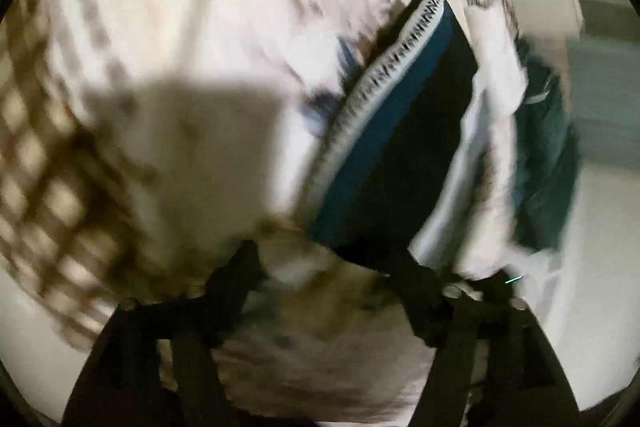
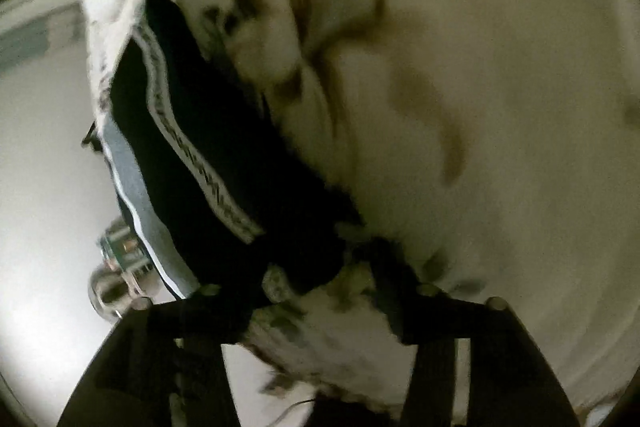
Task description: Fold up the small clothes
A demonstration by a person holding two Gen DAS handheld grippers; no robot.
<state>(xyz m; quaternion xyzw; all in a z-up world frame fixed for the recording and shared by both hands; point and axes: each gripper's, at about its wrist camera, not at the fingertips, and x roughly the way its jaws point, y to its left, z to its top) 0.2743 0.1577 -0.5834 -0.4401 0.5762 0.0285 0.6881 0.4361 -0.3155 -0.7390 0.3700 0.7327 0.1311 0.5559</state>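
Both tools, left (image 1: 324, 263) and right (image 2: 320, 275), clench the white patterned garment (image 1: 180, 39) beside dark shorts (image 2: 208, 147).

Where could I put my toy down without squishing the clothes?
Bare pale table shows left of the dark trimmed garment in the right wrist view. It is crowded where both grippers pinch the white patterned cloth.

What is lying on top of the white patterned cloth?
A dark garment with a zigzag-trimmed band lies on the white patterned cloth. Whatever is under it is covered.
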